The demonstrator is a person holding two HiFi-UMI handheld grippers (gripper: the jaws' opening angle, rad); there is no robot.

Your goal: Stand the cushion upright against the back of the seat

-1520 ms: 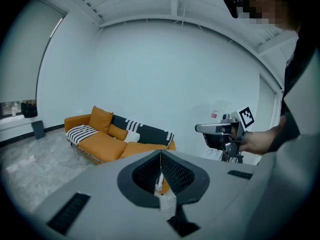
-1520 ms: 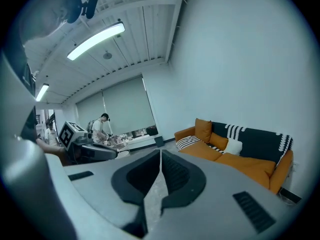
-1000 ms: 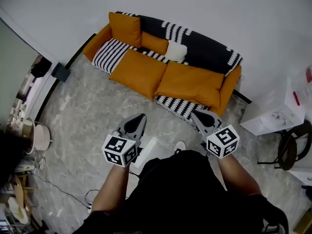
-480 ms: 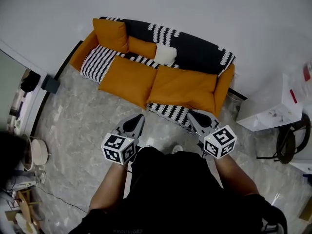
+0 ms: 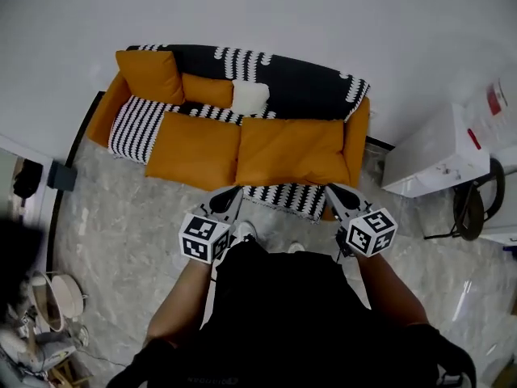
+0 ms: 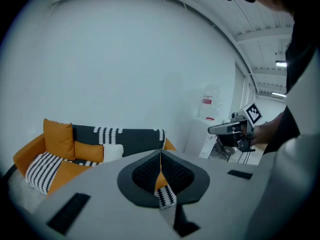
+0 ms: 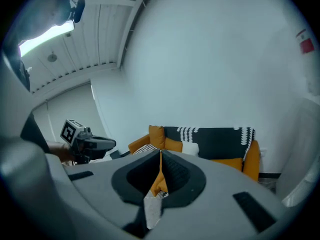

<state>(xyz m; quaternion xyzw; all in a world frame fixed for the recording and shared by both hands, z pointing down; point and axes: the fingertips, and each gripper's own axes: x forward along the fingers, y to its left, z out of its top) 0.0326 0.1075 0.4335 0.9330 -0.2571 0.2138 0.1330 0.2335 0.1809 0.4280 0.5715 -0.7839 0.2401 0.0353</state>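
An orange sofa (image 5: 291, 148) with a black-and-white throw stands against the wall. At its left end a large orange cushion (image 5: 148, 73) stands upright in the corner. A smaller orange cushion (image 5: 207, 90) and a small white cushion (image 5: 250, 97) lie along the seat's back. My left gripper (image 5: 234, 192) and right gripper (image 5: 329, 189) are both shut and empty, side by side just short of the sofa's front edge. The left gripper view has the cushions (image 6: 89, 151) low at the left. In the right gripper view the white cushion (image 7: 190, 148) sits at the centre.
A white cabinet (image 5: 436, 148) and a black chair (image 5: 477, 208) stand to the sofa's right. Bowls and clutter (image 5: 44, 305) lie on the floor at the lower left, and a dark box (image 5: 60, 176) sits by the wall. Marble floor runs in front of the sofa.
The sofa has come closer and now sits squarer in the head view. Both shut grippers have moved forward and a little down, up to its front edge.
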